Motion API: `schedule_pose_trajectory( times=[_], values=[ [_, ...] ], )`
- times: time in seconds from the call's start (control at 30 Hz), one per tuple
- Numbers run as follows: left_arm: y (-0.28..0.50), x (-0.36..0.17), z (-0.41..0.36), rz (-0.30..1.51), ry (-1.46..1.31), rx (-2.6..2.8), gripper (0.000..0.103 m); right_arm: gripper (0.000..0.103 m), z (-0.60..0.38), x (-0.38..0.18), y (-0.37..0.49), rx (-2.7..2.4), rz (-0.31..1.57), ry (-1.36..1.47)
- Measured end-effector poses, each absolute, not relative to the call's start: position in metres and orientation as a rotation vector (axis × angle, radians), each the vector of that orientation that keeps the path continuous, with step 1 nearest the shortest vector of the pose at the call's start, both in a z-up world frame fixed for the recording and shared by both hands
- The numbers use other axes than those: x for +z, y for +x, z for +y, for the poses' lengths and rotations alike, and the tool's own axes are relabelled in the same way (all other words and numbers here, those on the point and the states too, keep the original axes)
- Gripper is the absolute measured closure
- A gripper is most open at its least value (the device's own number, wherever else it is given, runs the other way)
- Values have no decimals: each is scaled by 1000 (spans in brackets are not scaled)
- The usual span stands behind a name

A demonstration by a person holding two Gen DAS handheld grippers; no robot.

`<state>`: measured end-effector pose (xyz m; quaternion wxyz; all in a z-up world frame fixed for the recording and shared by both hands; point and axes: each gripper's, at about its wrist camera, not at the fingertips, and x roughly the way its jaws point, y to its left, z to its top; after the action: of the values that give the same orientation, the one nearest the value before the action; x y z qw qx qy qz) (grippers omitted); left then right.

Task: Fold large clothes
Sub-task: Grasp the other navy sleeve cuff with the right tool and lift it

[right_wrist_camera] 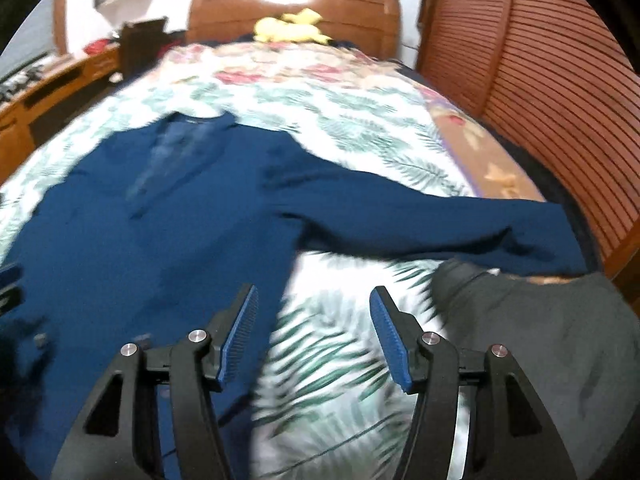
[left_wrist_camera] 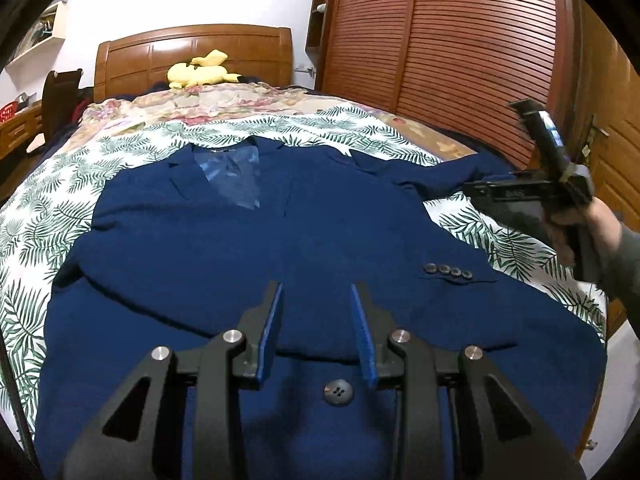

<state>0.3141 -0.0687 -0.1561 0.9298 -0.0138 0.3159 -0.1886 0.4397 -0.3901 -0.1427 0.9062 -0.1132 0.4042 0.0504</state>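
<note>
Both grippers empty: left gripper [left_wrist_camera: 316,304] part-open over blue jacket [left_wrist_camera: 240,248]; right gripper [right_wrist_camera: 314,308] wider, holding nothing.

Left gripper [left_wrist_camera: 316,296] angled downward, jaws part open and empty, right gripper [right_wrist_camera: 314,300] jaws wider, empty

Navy blazer [left_wrist_camera: 224,248] front-up, flat on leaf-print bedspread [left_wrist_camera: 60,184]; one sleeve outstretched
</note>
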Motion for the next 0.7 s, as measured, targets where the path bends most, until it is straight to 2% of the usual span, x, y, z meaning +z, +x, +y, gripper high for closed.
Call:
schedule_pose_trajectory(
  times=[0.37,0.63,0.7],
  values=[
    [316,-159,-67,662,-38,-393,70,44,-408,-185,511,34,960,-316],
    [317,-158,-66,659,-36,-391,70,44,-413,-198,544,-104,969,-360],
    [318,-159,-66,664,-33,-394,70,51,-408,-200,549,-106,970,-388]
  ],
)
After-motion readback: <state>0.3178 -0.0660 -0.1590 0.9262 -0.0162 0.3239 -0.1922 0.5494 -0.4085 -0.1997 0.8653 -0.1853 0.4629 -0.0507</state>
